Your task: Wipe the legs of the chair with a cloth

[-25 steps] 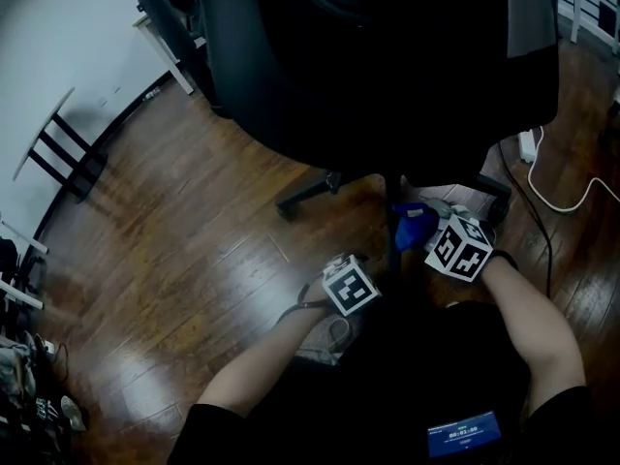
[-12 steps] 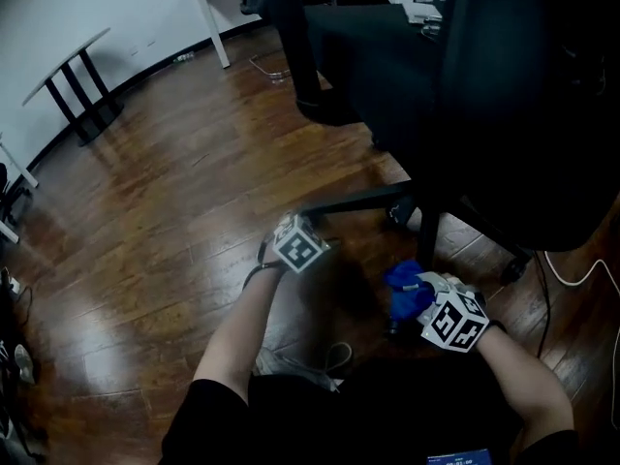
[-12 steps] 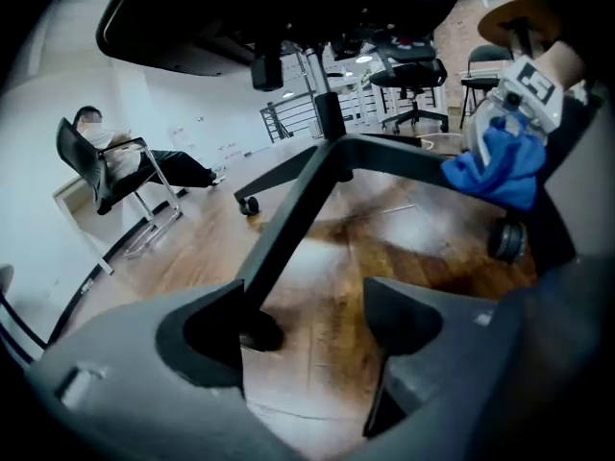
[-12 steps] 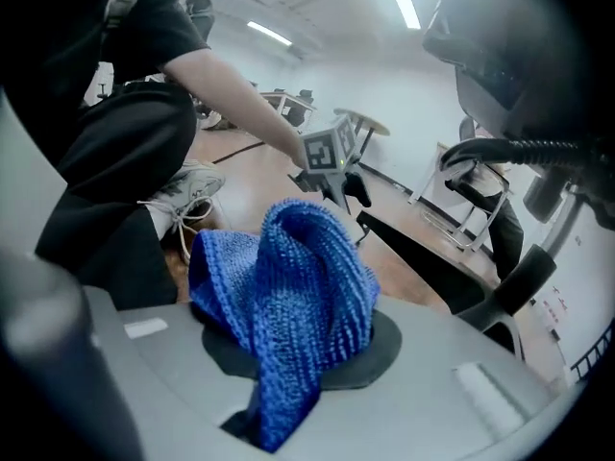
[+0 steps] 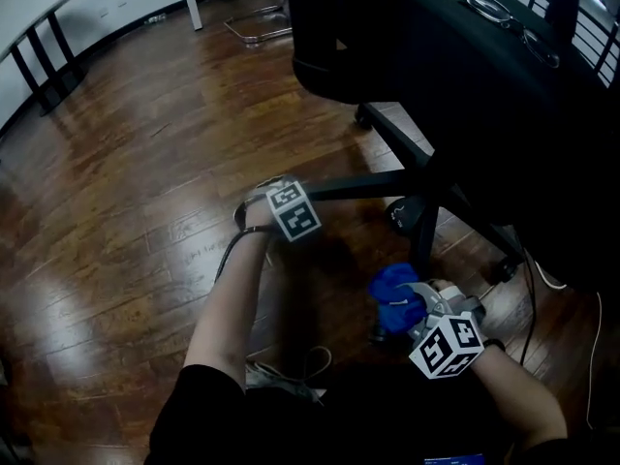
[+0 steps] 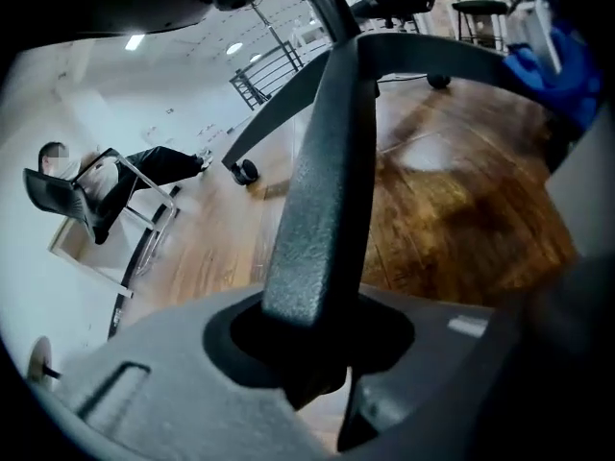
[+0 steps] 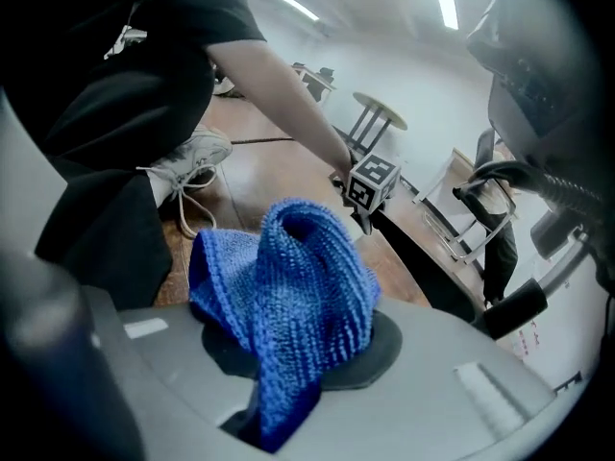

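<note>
Two tools engaged: left tool, jaws having just closed in, clamps the chair leg; right tool pinches the bunched blue cloth near that leg, where a shallow bite could let it slip out when dragged.

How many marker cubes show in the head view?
2. One cube on the left tongs, just closing on a chair leg; the other on the right tongs, holding the blue cloth.

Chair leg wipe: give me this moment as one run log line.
left gripper: jaws just closed in, gripping chair leg | right gripper: shut on blue cloth | blue cloth: apart from that leg
</note>
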Demonstrator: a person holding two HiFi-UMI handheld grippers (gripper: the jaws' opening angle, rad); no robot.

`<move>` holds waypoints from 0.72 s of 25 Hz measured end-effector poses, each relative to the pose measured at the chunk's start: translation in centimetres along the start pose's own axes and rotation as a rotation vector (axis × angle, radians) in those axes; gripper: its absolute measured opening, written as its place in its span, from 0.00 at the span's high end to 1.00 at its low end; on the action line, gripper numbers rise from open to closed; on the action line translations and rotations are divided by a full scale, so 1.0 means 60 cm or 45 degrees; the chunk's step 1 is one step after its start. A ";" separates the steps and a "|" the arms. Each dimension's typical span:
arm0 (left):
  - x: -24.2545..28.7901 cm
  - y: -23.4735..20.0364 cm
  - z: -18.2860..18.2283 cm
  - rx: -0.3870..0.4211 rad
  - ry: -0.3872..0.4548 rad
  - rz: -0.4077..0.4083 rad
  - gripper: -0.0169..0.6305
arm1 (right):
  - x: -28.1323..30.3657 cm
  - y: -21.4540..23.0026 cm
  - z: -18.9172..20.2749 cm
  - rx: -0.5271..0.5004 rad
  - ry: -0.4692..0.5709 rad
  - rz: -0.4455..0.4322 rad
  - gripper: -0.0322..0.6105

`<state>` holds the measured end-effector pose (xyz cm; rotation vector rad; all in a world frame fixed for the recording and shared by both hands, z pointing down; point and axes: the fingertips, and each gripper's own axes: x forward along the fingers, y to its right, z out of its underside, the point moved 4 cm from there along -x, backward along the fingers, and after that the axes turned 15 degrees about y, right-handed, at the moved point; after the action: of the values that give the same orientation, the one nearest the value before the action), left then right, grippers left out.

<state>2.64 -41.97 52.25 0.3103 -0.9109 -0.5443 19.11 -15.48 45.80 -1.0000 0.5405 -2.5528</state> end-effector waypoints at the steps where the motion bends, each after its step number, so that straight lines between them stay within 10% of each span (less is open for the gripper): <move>1: -0.006 0.007 -0.002 -0.003 0.011 0.016 0.78 | -0.001 0.005 0.007 -0.015 -0.013 0.006 0.82; 11: -0.071 0.156 -0.039 -0.127 -0.005 0.150 0.85 | -0.097 0.047 0.098 0.273 0.181 0.029 0.82; 18: -0.110 0.216 -0.037 -0.188 -0.008 0.159 0.85 | -0.173 -0.056 0.110 0.400 0.255 -0.052 0.81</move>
<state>5.25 -27.47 52.74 0.1170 -0.8849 -0.4942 30.33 -9.43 45.95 -0.6571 0.1596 -2.6806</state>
